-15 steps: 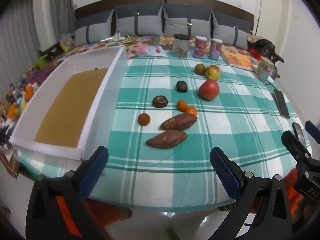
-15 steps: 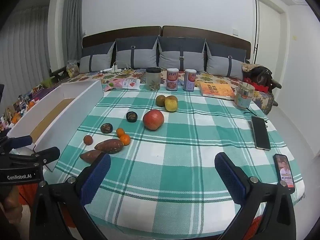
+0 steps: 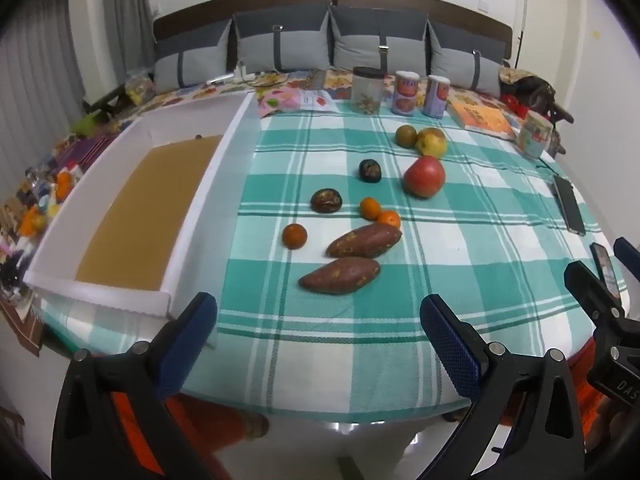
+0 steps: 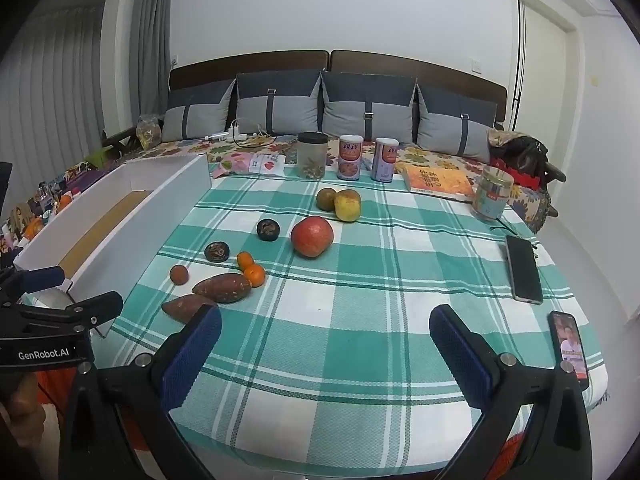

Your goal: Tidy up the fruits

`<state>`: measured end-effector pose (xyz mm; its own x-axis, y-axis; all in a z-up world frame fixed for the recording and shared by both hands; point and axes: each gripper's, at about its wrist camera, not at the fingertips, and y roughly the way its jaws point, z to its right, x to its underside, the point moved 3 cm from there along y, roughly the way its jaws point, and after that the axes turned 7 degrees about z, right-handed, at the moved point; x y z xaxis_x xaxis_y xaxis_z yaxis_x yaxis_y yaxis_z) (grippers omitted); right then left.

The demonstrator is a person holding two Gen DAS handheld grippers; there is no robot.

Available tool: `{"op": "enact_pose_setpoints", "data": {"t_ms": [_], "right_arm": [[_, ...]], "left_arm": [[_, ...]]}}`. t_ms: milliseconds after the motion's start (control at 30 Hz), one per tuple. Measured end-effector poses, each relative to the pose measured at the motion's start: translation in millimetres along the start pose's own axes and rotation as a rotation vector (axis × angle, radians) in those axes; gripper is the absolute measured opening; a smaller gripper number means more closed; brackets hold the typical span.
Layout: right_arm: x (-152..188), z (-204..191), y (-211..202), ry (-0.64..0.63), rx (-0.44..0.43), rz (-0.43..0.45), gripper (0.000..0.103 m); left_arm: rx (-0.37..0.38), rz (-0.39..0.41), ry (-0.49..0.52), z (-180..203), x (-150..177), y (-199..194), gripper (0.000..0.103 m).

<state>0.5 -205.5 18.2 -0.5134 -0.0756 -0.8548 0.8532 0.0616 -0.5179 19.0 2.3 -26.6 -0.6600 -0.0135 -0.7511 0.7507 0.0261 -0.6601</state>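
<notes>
- Left wrist view: my left claw point(image 3: 318, 320) hangs over the near edge of the bench point(image 3: 460, 280), jaws spread wide with nothing between them.
- Just ahead of it I see two sweet potatoes point(image 3: 340, 275) lying one behind the other on the green checked cloth, the farther one touching a small orange point(image 3: 389, 219).
- A second small orange point(image 3: 370, 207) sits against that one, and a third point(image 3: 295, 235) lies alone to the left.
- Two dark wrinkled fruits point(image 3: 326, 201) sit farther back, then a red apple point(image 3: 424, 176), and beyond it a yellow fruit point(image 3: 431, 141) touching a greenish-brown one point(image 3: 406, 135).
- A white tray point(image 3: 208, 216) with a brown floor runs along the left side of the cloth; no fruit shows on that floor.
- Right wrist view: my right claw point(image 4: 325, 334) is likewise fully spread and empty, low over the near half of the bench, with the fruit cluster up and to its left.
- The near sweet potato is partly hidden behind its left finger point(image 4: 192, 356).
- Two phones point(image 4: 523, 269) lie on the cloth to the right, the nearer with its screen lit.
- Jars and cans point(image 4: 350, 157) stand in a row at the far edge, beside an orange book point(image 4: 438, 182).
</notes>
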Motion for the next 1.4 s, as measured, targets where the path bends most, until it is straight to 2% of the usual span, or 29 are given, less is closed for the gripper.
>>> {"op": "enact_pose_setpoints", "data": {"t_ms": [1400], "right_arm": [[1.4,-3.0,0.1,-0.011,-0.005,-0.006,0.103]], "left_arm": [[0.003,-0.006,0.006,0.2,3.4,1.5,0.102]]}}
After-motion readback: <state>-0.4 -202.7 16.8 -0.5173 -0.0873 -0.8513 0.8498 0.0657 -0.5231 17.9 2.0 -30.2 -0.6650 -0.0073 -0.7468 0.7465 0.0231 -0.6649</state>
